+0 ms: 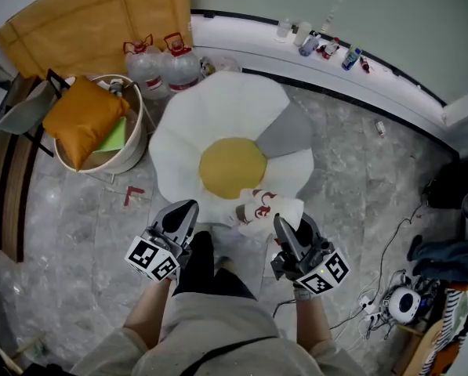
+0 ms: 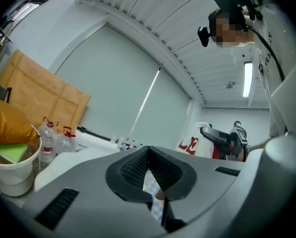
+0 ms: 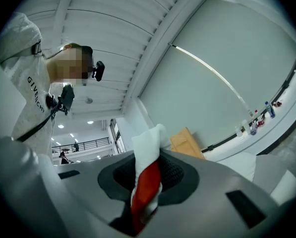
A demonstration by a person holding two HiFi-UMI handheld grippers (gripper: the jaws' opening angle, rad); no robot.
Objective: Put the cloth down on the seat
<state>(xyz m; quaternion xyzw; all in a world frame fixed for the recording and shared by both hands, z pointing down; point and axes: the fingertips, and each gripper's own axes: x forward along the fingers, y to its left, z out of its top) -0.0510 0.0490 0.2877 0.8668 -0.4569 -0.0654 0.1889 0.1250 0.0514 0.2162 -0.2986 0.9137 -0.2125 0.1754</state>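
- Cloth (image 1: pixel 269 210): bunched and pinched in the right tongs (image 1: pixel 284 229), hanging over the near-right petal of the seat (image 1: pixel 218 108).
- Yellow centre (image 1: pixel 232 167): just ahead and left of the cloth.
- Left tongs (image 1: pixel 183 214): closed and empty, beside the seat's near edge.

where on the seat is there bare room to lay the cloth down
The seat is mostly bare: its yellow centre, the far and left white petals and the grey petal on the right. The near right petal is hidden by the cloth in the right gripper. Beyond the far left edge it is crowded: water bottles and a basket.
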